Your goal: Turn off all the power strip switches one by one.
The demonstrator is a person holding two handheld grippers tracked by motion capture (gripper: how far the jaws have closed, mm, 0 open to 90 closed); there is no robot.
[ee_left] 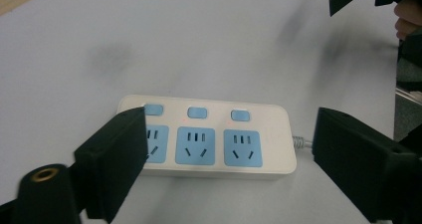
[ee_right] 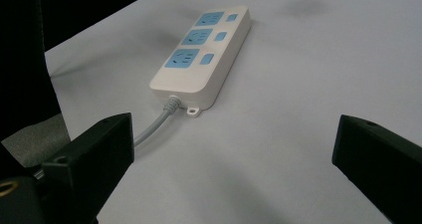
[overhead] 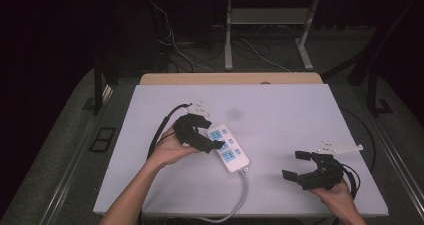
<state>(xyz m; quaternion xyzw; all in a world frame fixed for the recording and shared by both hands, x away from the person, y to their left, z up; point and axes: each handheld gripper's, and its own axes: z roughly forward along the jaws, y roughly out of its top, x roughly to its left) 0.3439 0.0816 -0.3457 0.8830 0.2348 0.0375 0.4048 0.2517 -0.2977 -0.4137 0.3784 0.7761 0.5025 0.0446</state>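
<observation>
The power strip [overhead: 228, 147] lies flat near the counter's [overhead: 280, 115] middle, not yet gripped. The left gripper [overhead: 212, 135] straddles it lengthwise with jaws apart, no pads pressing. The right gripper [overhead: 299, 165] waits open near the right front corner. Grasping remains

- Left gripper [overhead: 212, 135]: jaws wide apart, held low, forearm angling in from below.
- Right gripper [overhead: 298, 165]: jaws spread wide, nothing between fingers, hand [overhead: 336, 191] behind.
</observation>
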